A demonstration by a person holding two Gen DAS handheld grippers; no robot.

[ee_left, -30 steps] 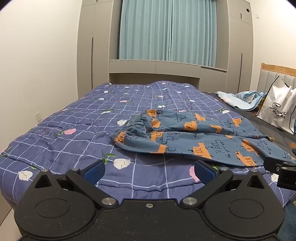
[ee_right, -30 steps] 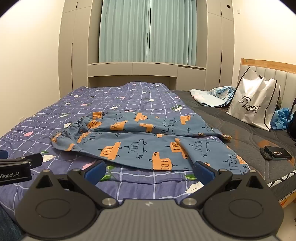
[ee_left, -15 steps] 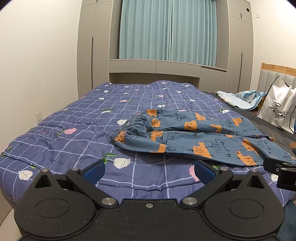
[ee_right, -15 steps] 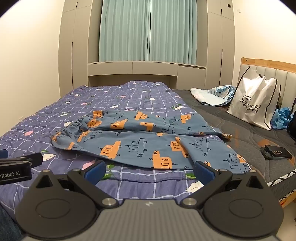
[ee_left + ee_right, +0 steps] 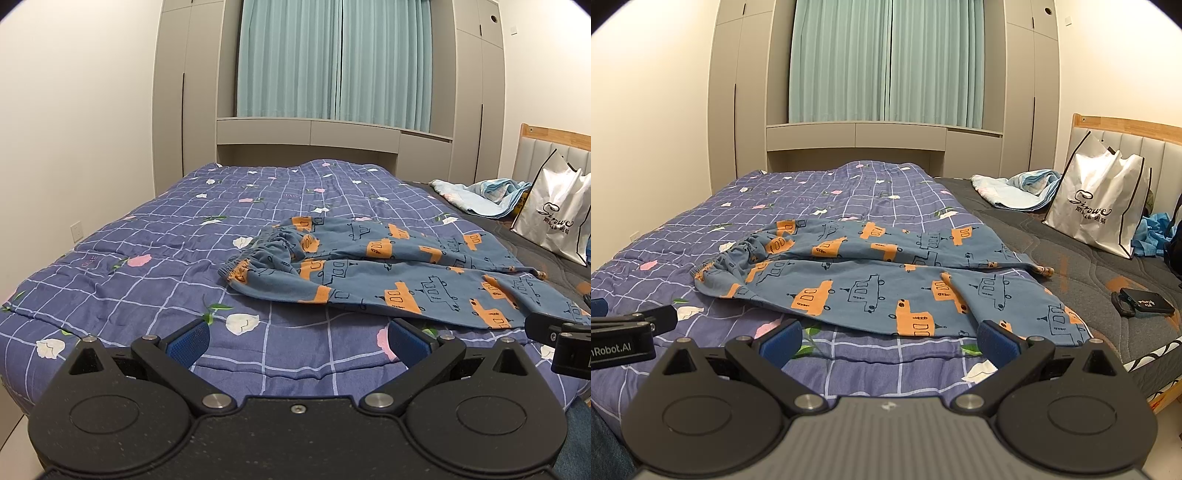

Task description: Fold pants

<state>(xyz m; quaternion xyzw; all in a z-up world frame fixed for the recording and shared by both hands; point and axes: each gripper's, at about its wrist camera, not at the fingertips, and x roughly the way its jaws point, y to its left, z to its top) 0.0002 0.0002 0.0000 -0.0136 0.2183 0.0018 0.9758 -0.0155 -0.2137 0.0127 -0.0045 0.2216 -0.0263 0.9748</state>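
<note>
Blue pants with orange and outlined car prints (image 5: 388, 269) (image 5: 879, 280) lie spread across a purple checked quilt (image 5: 147, 266) (image 5: 849, 192) on a bed. Their gathered waistband points left and the legs run to the right. My left gripper (image 5: 297, 338) hovers open above the quilt's near edge, short of the waistband end, nothing between its blue pads. My right gripper (image 5: 888, 338) is open too, just in front of the leg hems, its right pad close to the cloth edge. Each gripper's tip shows at the side of the other's view.
A white shopping bag (image 5: 1097, 206) stands against the padded headboard (image 5: 1126, 140) on the right. Light blue bedding (image 5: 1015, 188) is bunched on the dark mattress (image 5: 1089, 288). A black phone and small strap (image 5: 1141, 301) lie near the mattress edge. Wardrobes and teal curtains (image 5: 886, 62) stand behind.
Both grippers have eased back very slightly, so the pants sit a little farther off in each view. Both stay open and the pants have not moved.
</note>
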